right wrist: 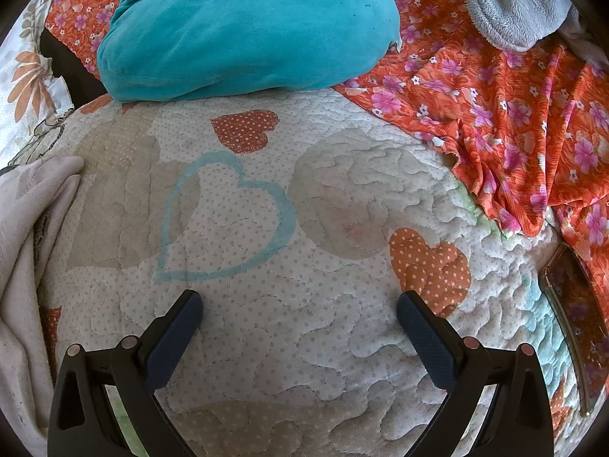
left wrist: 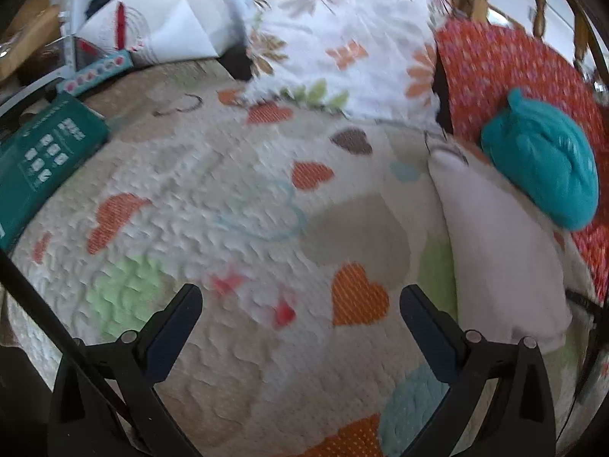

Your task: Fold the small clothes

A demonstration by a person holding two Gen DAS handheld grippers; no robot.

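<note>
Both the left gripper point(left wrist: 300, 304) and the right gripper point(right wrist: 298, 310) gape wide, empty, over the bare quilt point(right wrist: 266, 342); the teal garment point(right wrist: 243, 26) and the orange floral cloth point(right wrist: 514, 122) lie unfolded, so folding looks unstarted.

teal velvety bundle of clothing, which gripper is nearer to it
Right. The teal velvety bundle looms large straight ahead of the open right gripper; from the open left gripper it sits small, far off to the right.
</note>
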